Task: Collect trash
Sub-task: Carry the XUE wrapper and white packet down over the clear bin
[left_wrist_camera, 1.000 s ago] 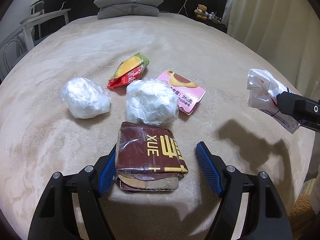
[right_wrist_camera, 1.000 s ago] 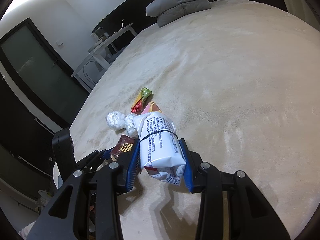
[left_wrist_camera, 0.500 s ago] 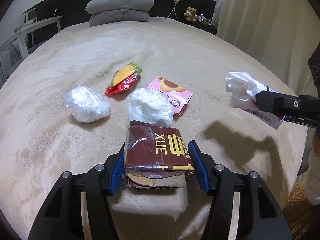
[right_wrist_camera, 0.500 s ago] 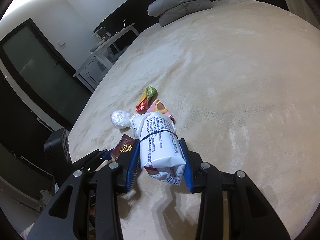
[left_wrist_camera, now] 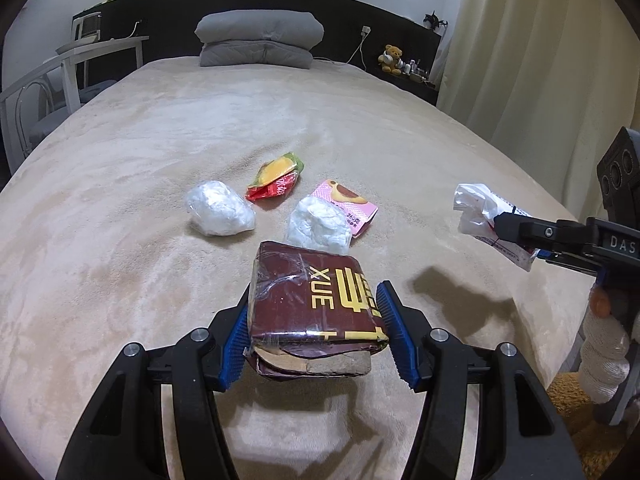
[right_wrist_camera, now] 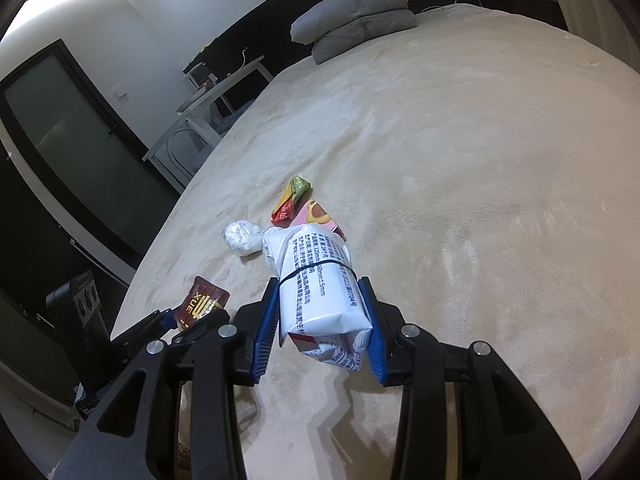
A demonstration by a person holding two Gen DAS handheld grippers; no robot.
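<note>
1. the left gripper [left_wrist_camera: 316,332] has its jaws closed part-way on a dark red packet [left_wrist_camera: 312,304] with yellow "xue" lettering; both blue pads press its sides and it hangs clear of the bed [left_wrist_camera: 120,240], with its shadow on the blanket beneath.
2. the packet's near end is torn open, showing a pale, flat layer inside; what that layer is cannot be told.
3. the right gripper [right_wrist_camera: 324,320] has its jaws nearly closed on a white printed bag [right_wrist_camera: 320,280] bound by a thin black band; the bag is bunched at its far end and lifted off the bed. its contents are hidden.
4. just beyond the dark red packet, a clear plastic bag of white crumpled stuff [left_wrist_camera: 320,226] lies on the bed.
5. a pink snack wrapper [left_wrist_camera: 352,208] lies flat, touching the far right side of that bag and partly under it.
6. beyond and to the left of the dark red packet, a second clear bag of white stuff [left_wrist_camera: 218,208] lies apart from the first.
7. a red, yellow and green wrapper [left_wrist_camera: 276,180] lies crumpled farther off than the dark red packet, between the two clear bags and behind them.
8. far beyond the dark red packet, a folded grey pillow [left_wrist_camera: 258,38] sits at the head of the bed.
</note>
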